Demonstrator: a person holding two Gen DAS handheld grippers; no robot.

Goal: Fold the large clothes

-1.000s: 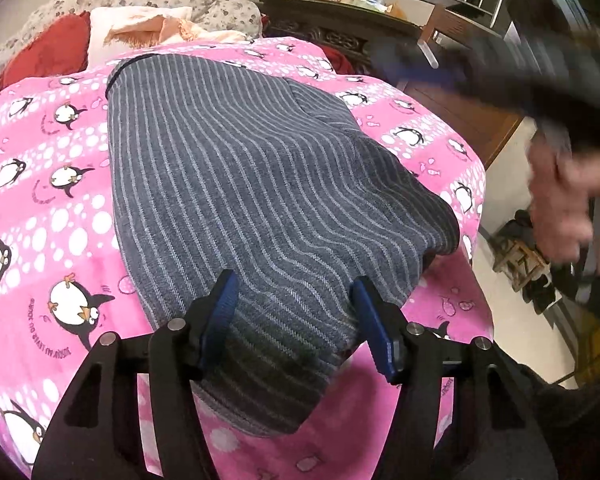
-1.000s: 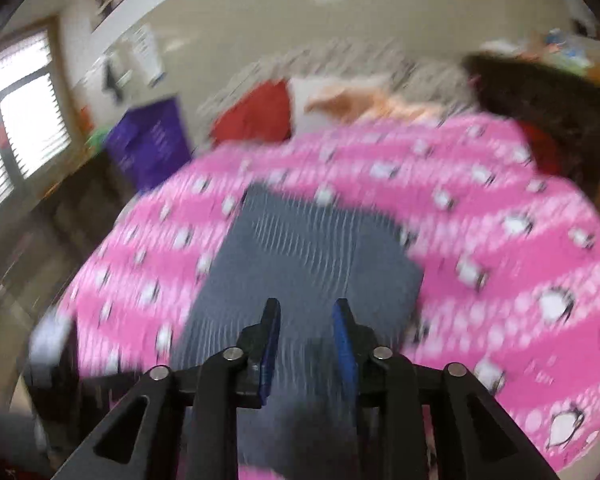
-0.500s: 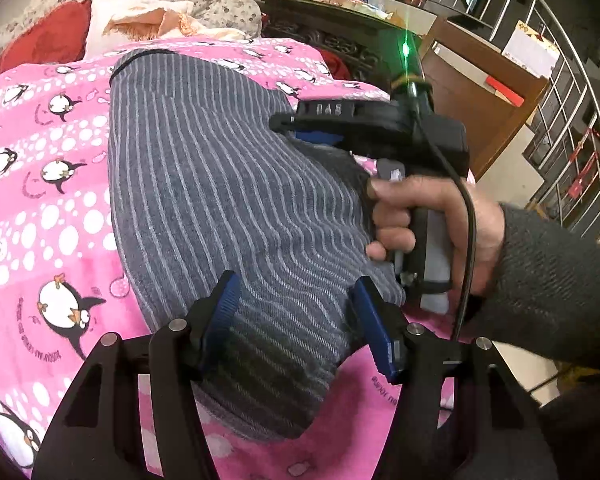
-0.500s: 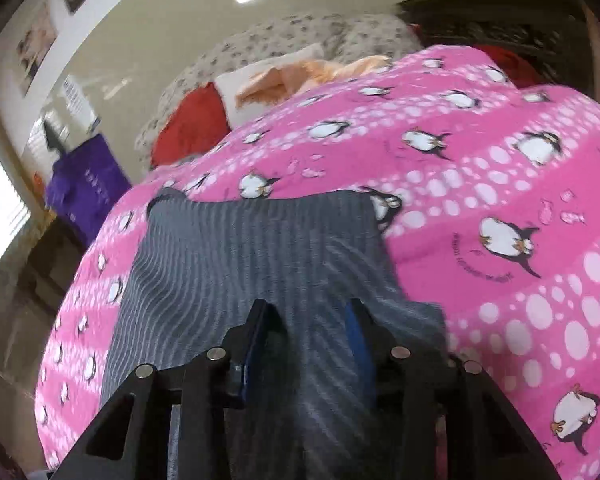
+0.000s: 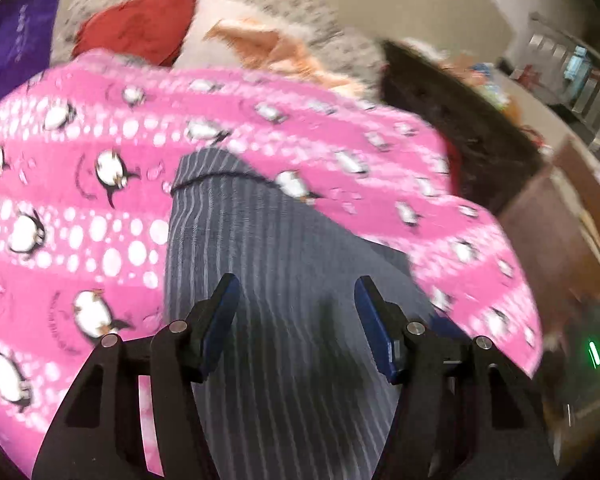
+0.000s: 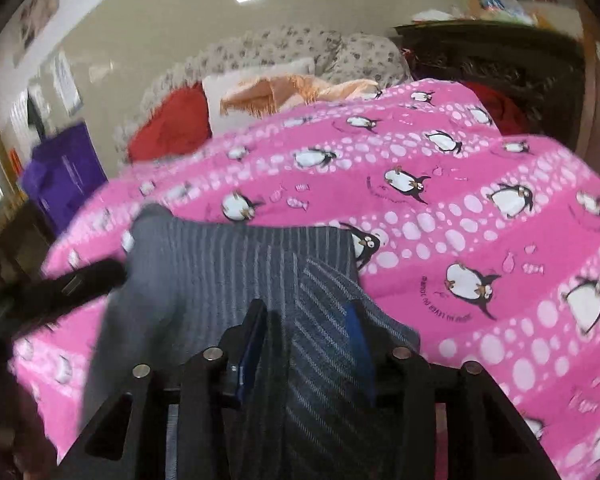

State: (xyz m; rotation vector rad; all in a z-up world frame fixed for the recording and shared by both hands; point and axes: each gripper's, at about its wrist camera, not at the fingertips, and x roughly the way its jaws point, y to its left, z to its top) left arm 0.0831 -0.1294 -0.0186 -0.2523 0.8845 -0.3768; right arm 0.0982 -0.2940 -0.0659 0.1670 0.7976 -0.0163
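A grey striped garment (image 5: 284,248) lies folded on the pink penguin bedspread (image 5: 80,200). My left gripper (image 5: 296,304) is open and hangs over the garment's near end, with nothing between its jaws. In the right wrist view the garment (image 6: 228,264) has a fold of cloth (image 6: 324,320) raised between the jaws. My right gripper (image 6: 308,320) is shut on that fold at the garment's near right edge. The left gripper's black body (image 6: 60,288) shows blurred at the left of that view.
Red pillow (image 5: 140,28), white pillow and an orange cloth (image 5: 268,48) lie at the head of the bed. A dark wooden cabinet (image 5: 460,128) stands right of the bed. A purple bag (image 6: 64,176) stands at the left.
The left gripper has swung up and left, now looking along the bed. The right gripper has closed on a fold of the garment and lifted it. Both views are motion-blurred.
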